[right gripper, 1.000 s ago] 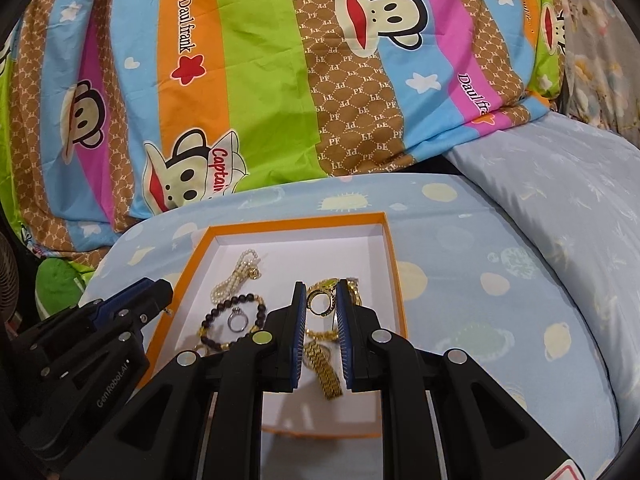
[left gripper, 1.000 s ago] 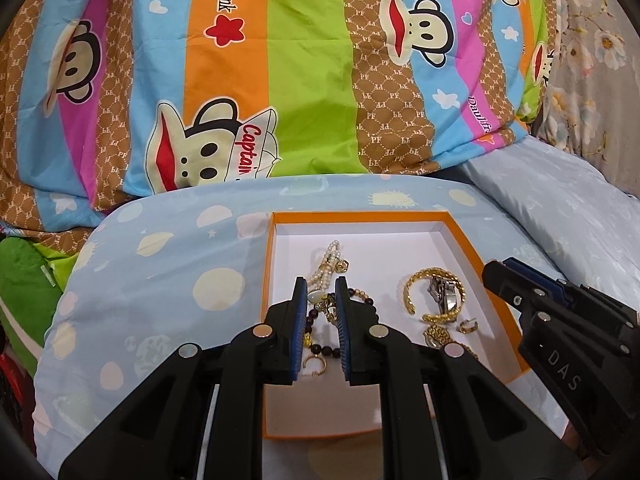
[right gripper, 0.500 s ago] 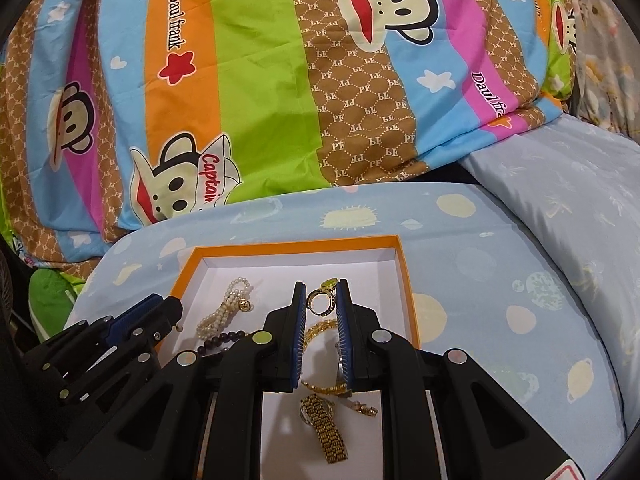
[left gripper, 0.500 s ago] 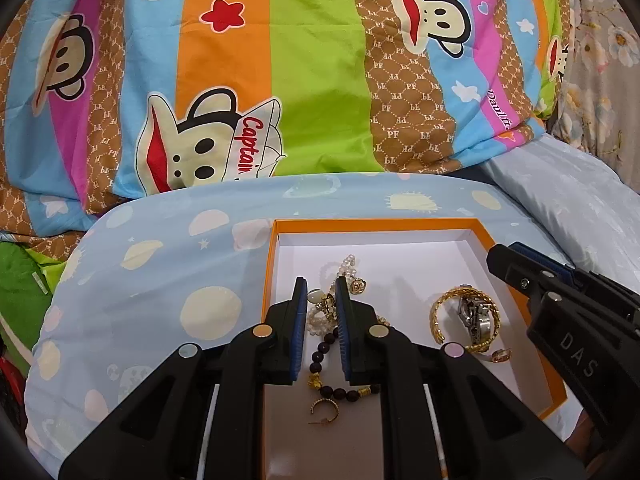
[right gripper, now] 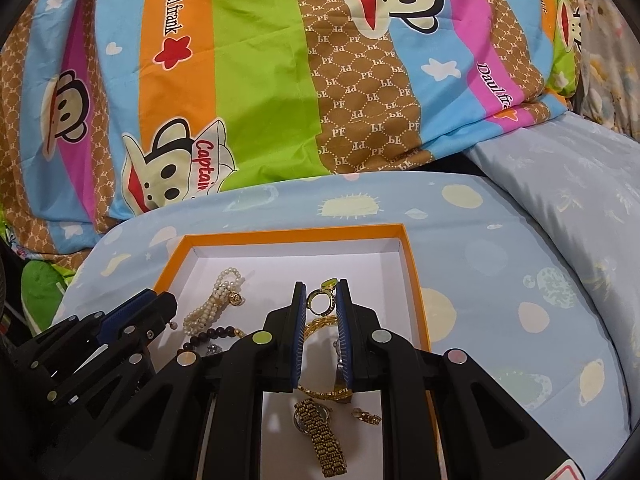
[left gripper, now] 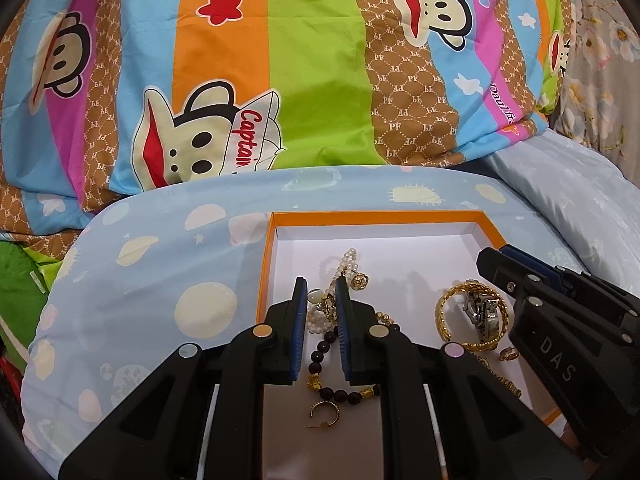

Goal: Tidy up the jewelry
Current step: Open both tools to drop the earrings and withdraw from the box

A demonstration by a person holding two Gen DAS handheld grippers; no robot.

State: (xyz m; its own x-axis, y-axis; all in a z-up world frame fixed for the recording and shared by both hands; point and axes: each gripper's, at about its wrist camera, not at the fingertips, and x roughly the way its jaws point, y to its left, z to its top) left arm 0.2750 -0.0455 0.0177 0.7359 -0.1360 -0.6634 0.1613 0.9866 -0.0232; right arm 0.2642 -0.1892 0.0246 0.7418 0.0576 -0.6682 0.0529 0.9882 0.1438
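Observation:
An orange-rimmed white box (left gripper: 267, 264) (right gripper: 412, 268) on a pale blue pillow holds the jewelry. My right gripper (right gripper: 322, 303) is shut on a gold ring with a green stone (right gripper: 323, 299) and holds it above the box. My left gripper (left gripper: 321, 299) is shut on a small gold and white piece (left gripper: 320, 298), just above the pearl strand (left gripper: 348, 264). Below lie a dark bead bracelet (left gripper: 322, 350), a gold hoop earring (left gripper: 325, 412), a gold bangle (left gripper: 456, 316) with a silver watch (left gripper: 482, 312), and a gold watch (right gripper: 320, 436).
The pale blue pillow (right gripper: 500, 280) lies on a bed in front of a striped monkey-print quilt (right gripper: 280, 80). A second light blue pillow (right gripper: 580, 184) lies at the right. Something green (left gripper: 20, 280) sits at the far left.
Both grippers have lifted and drawn back from the box floor with their pieces. More of the box and the jewelry under the fingers shows now.

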